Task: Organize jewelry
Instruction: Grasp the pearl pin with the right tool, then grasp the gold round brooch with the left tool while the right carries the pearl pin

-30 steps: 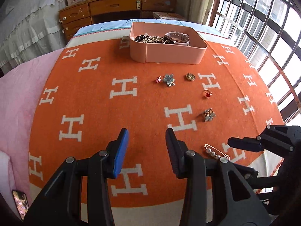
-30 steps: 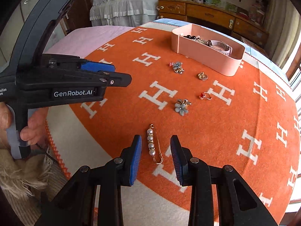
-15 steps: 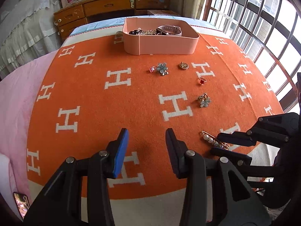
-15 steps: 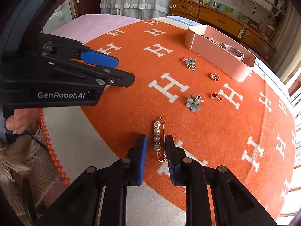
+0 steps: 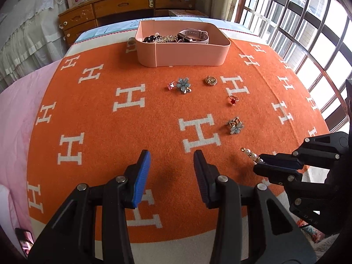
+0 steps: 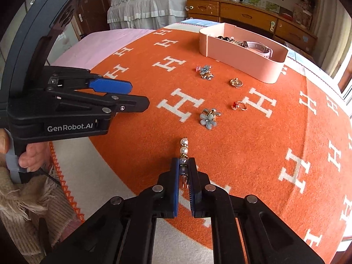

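My right gripper [image 6: 183, 161] is shut on a gold pearl pin [image 6: 184, 147], whose pearls stick out past the fingertips; it also shows in the left wrist view [image 5: 250, 153]. My left gripper [image 5: 172, 156] is open and empty above the orange blanket [image 5: 110, 136]. On the blanket lie a blue flower brooch [image 5: 235, 126], a red-stone ring [image 5: 232, 100], a gold pendant [image 5: 210, 80], and a second blue flower brooch [image 5: 183, 85] next to a small pink gem [image 5: 170, 86]. A pink box [image 5: 182, 50] at the far side holds a watch and several chains.
The orange blanket with white H marks covers a bed; pink sheet [image 5: 15, 101] lies to the left. A wooden dresser [image 5: 123, 5] stands behind the box and a barred window [image 5: 308, 33] is on the right. The left gripper body [image 6: 66, 107] fills the left of the right wrist view.
My right gripper has closed on the pearl pin, which lay between its open fingers a second ago, and holds it. My left gripper stayed open and drifted slightly.
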`<state>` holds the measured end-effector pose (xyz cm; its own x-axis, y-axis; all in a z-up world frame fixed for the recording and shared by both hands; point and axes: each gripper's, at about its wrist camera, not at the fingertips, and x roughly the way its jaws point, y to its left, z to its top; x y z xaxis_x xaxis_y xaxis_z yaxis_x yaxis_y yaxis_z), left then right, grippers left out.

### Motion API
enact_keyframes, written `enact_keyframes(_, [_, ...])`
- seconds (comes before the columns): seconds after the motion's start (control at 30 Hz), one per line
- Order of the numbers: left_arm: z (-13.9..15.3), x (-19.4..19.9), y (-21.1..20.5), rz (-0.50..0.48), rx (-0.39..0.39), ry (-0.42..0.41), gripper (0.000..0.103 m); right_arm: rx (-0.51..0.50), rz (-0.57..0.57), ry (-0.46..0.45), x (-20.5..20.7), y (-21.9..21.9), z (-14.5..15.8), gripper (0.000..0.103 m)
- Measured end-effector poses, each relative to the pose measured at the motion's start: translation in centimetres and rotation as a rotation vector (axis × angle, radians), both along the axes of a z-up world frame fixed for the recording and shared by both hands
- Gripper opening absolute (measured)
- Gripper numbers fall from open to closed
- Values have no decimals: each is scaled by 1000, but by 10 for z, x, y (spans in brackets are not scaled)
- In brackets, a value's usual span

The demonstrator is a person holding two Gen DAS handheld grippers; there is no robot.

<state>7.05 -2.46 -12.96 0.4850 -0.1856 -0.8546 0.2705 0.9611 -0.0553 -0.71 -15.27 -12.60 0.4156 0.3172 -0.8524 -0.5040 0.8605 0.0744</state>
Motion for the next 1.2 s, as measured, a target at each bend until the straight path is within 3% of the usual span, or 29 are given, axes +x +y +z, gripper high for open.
enact_keyframes(0.2, [7, 23, -18, -33, -15, 8, 37, 101, -93, -17, 16, -33, 18, 8])
enact_keyframes(0.43, [21, 60, -47, -70, -44, -7, 37, 215, -319, -48, 53, -84, 36, 8])
enact_keyframes(0.63, [19, 104, -72, -56, -74, 79, 37, 330, -498, -45, 84, -122, 38, 8])
enact_keyframes(0.8, [6, 134, -87, -42, -73, 166, 37, 376, -527, -2, 98, -135, 24, 8])
enact_keyframes(0.93, [-9, 145, -94, -21, -23, 211, 37, 399, -535, 15, 100, -139, 14, 8])
enact_keyframes(1.2, [-20, 151, -100, -11, 20, 222, 37, 426, -538, 38, 99, -144, 5, 8])
